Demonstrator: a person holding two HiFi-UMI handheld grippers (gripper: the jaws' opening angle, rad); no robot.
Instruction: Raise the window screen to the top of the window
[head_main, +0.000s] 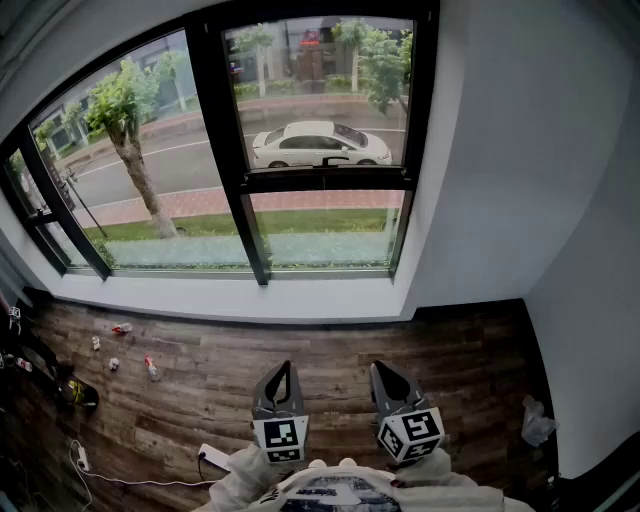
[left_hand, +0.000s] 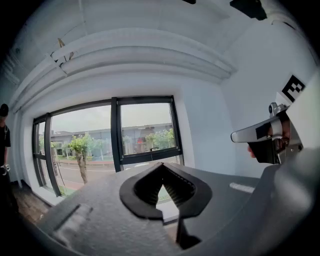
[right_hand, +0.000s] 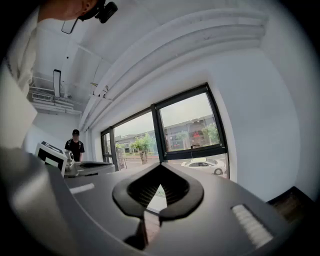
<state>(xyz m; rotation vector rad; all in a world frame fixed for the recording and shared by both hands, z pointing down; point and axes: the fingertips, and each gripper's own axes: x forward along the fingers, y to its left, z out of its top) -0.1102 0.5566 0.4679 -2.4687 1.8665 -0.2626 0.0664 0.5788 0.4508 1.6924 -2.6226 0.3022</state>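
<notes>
Far off to the left of my left claw (head_main: 283, 370), small bits of litter (head_main: 120, 329) lie scattered on the wooden floor (head_main: 200, 380). A white power strip (head_main: 212, 457) with its cable lies just beside that claw, low on its left. In the left gripper view a person in dark clothes (left_hand: 4, 137) stands at the far left edge, well apart from me.

My left claw is pinched tight, its ridged pads meeting at the tips with nothing between them. It points almost level at the black-framed window (head_main: 215, 120). My right claw (head_main: 379, 370) sits just beside it on the right, equally closed and empty, aimed the same way. Both are well apart from the glass.

Through the pane ahead and left of my left claw a tree (head_main: 125, 110) shows beside the road. The window screen (head_main: 325, 228) is in the right-hand section, roughly straight ahead of the two claws. The part below a black crossbar (head_main: 325, 181) looks hazier than the clear glass above, and I take that for the mesh, so it covers only the lower part. Above the crossbar, a white car (head_main: 318, 145) is on the road outside.

Right of my right claw, a crumpled white bag (head_main: 537, 420) lies on the floor by the white wall (head_main: 500, 150).
</notes>
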